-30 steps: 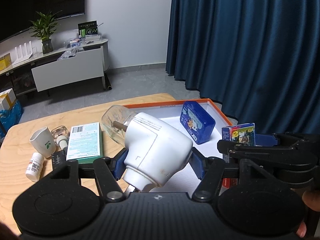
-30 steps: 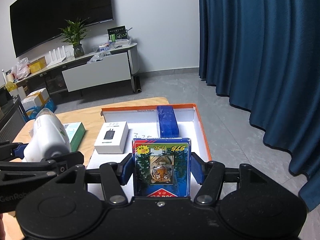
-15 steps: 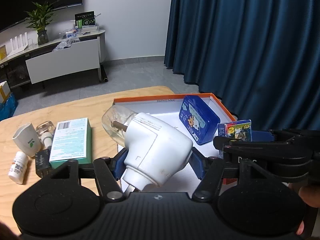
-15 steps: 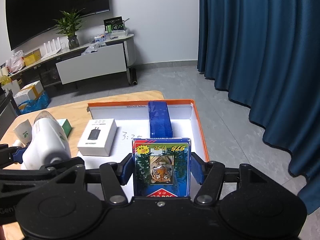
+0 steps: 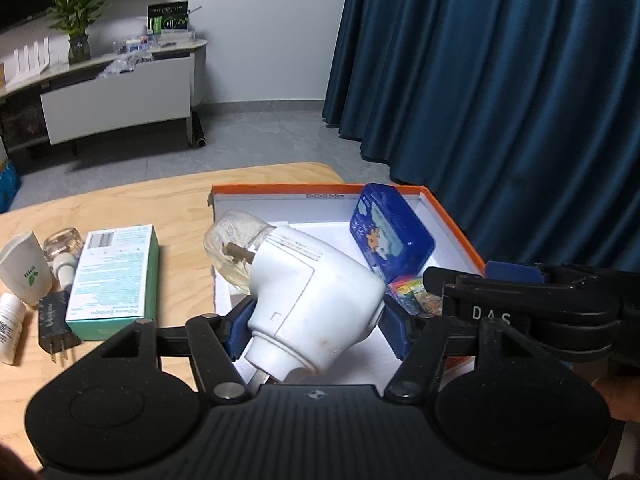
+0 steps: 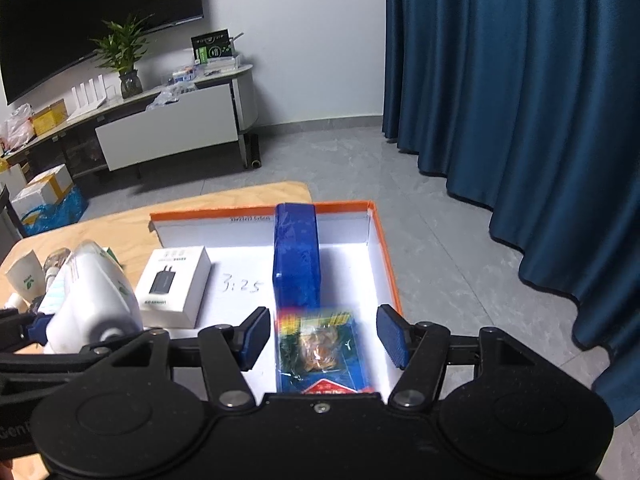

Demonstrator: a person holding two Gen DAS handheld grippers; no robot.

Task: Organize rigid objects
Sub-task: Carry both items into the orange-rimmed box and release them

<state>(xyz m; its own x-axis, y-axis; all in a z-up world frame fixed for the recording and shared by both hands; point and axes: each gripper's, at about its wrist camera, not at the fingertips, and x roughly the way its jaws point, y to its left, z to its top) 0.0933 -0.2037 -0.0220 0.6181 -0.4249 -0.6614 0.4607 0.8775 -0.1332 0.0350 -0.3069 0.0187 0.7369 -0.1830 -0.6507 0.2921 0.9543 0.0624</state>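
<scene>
White diffuser (image 5: 312, 292) is sitting clamped in left gripper (image 5: 316, 330) over orange box (image 6: 384, 248), long axis pointing in, while right gripper (image 6: 322, 336) is opening, card pack (image 6: 320, 348) loose between pads.

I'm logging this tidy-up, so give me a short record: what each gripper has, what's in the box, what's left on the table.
left gripper: shut on the white plug-in device, over the box
right gripper: jaws opening, card pack between them, pads apart from it
orange box: blue tin, white charger box, card pack
wooden table: green carton, paper cup, black plug
</scene>
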